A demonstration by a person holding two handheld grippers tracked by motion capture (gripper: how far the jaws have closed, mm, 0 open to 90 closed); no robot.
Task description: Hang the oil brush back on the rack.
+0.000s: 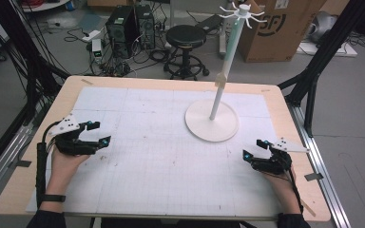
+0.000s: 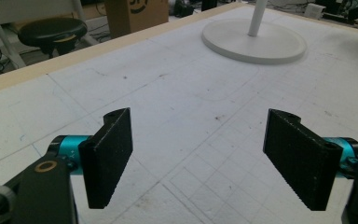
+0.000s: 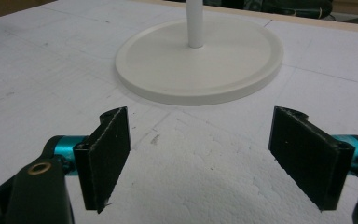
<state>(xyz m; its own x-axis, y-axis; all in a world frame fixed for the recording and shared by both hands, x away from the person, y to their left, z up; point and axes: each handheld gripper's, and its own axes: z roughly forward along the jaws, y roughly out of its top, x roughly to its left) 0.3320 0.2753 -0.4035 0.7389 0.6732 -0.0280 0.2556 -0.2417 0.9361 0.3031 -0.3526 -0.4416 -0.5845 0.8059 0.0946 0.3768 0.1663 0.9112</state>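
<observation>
Left tool: held in the person's left hand at the near left of the surface, jaws spread wide and released, nothing between them; the left gripper view shows both black ribbed pads apart over bare gridded white sheet. Right tool: held in the right hand at the near right of the surface, jaws likewise spread and released, empty; the right gripper view shows its pads apart above the sheet, pointing toward the stand's base. Grey three-cornered plate on top of each tool. White gridded sheet: covers most of the wooden surface, scuffed and marked. White stand: round flat base resting on the sheet right of centre, toward the far edge, nearer the right tool than the left; an upright white pole rises from its middle to a crown of small hooked arms. Beyond the surface, on the floor: black round stool, computer towers with cables, cardboard box.
</observation>
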